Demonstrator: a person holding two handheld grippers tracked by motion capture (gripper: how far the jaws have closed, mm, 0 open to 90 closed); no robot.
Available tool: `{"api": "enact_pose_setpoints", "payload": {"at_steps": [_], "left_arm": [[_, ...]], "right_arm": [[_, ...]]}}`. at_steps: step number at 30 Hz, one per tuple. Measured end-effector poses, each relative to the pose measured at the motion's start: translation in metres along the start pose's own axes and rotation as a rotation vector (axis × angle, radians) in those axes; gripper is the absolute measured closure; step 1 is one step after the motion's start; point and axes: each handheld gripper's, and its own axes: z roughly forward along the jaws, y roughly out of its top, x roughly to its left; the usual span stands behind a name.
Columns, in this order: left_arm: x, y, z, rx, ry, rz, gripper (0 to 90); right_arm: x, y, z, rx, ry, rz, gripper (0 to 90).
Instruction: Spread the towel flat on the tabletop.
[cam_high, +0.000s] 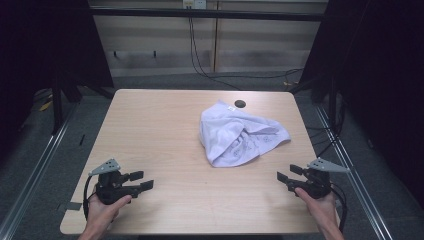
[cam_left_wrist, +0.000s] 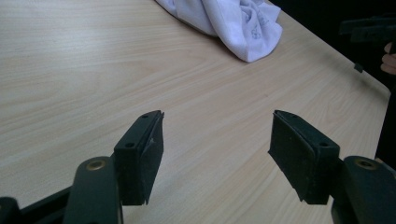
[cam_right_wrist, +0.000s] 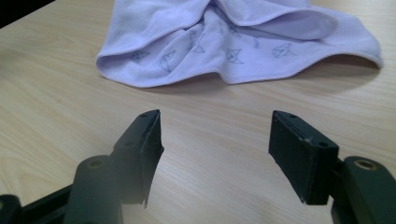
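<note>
High view: a pale wooden table (cam_high: 165, 135) with a crumpled white cloth (cam_high: 239, 132) lying right of centre, toward the far half, loosely bunched with folds and a faint printed pattern; a small dark round hole (cam_high: 240, 103) in the tabletop sits just beyond the cloth's far edge. The left gripper (cam_high: 141, 180) is held by a hand (cam_high: 104, 207) at the near left corner, jaws parted and pointing right across bare wood, nothing between them, well apart from the cloth. The right gripper (cam_high: 289, 176) is held by the other hand (cam_high: 320, 205) at the near right edge, jaws parted and pointing left, empty, nearer the cloth but not touching it. Left gripper view: the left gripper (cam_left_wrist: 217, 137) has its two black jaws wide apart over bare wood grain, gripping nothing; the cloth (cam_left_wrist: 233, 21) lies far off at the top, and the right gripper (cam_left_wrist: 369, 28) shows dark at the upper right past the table edge. Right gripper view: the right gripper (cam_right_wrist: 215, 135) has jaws spread wide, empty, above the tabletop; the cloth (cam_right_wrist: 233, 42) lies just ahead across the top, its hemmed edge lifted in soft waves with shadow beneath, small grey line drawings visible on the fabric.
</note>
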Motion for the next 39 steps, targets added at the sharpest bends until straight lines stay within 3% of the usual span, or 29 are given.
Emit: {"api": "enact_pose_setpoints", "payload": {"at_steps": [5,8,11,15,18,20,21,22,23,26,28,32,34,36,38,39], "left_arm": [[0.002,0.000,0.004,0.005,0.003,0.001,34.7],[0.006,0.002,0.007,0.013,-0.005,0.018,34.6],[0.011,0.003,0.010,0.020,-0.005,0.030,35.2],[0.015,0.004,0.013,0.017,0.005,0.023,35.4],[0.018,0.005,0.016,0.020,0.021,0.017,30.8],[0.018,0.005,0.016,0.018,0.021,0.022,31.2],[0.019,0.005,0.016,0.012,0.015,0.032,31.3],[0.020,0.006,0.016,-0.008,-0.016,0.029,32.5],[0.020,0.006,0.016,-0.018,-0.017,0.028,34.5],[0.025,0.005,0.018,-0.019,-0.023,0.007,35.2],[0.025,0.005,0.018,-0.013,-0.012,0.016,35.0],[0.030,0.006,0.018,-0.019,0.005,0.007,34.9],[0.034,0.010,0.018,-0.056,0.011,-0.015,35.2],[0.036,0.013,0.020,-0.044,0.038,0.002,34.9],[0.036,0.013,0.021,-0.036,0.037,0.005,34.8],[0.035,0.015,0.023,-0.029,0.043,0.018,33.9]], "right_arm": [[0.005,0.005,0.013,0.044,0.023,-0.041,33.8],[0.006,0.010,0.023,0.079,0.063,-0.065,34.0],[0.009,0.017,0.029,0.076,0.075,-0.102,34.0],[0.008,0.028,0.040,0.064,0.103,-0.100,33.9],[-0.001,0.047,0.068,0.114,0.125,-0.104,32.1],[-0.004,0.050,0.076,0.121,0.121,-0.104,32.3],[-0.012,0.060,0.094,0.142,0.112,-0.098,31.5],[-0.015,0.062,0.100,0.149,0.109,-0.095,31.0],[-0.018,0.066,0.108,0.148,0.110,-0.086,30.1],[-0.022,0.073,0.129,0.181,0.141,-0.075,28.3],[-0.023,0.079,0.142,0.214,0.162,-0.076,26.0],[-0.027,0.087,0.155,0.212,0.161,-0.071,26.4],[-0.031,0.092,0.166,0.235,0.152,-0.082,25.6],[-0.034,0.095,0.175,0.254,0.158,-0.078,26.9],[-0.032,0.096,0.178,0.252,0.161,-0.087,27.0],[-0.027,0.097,0.185,0.271,0.151,-0.126,27.2]]}}
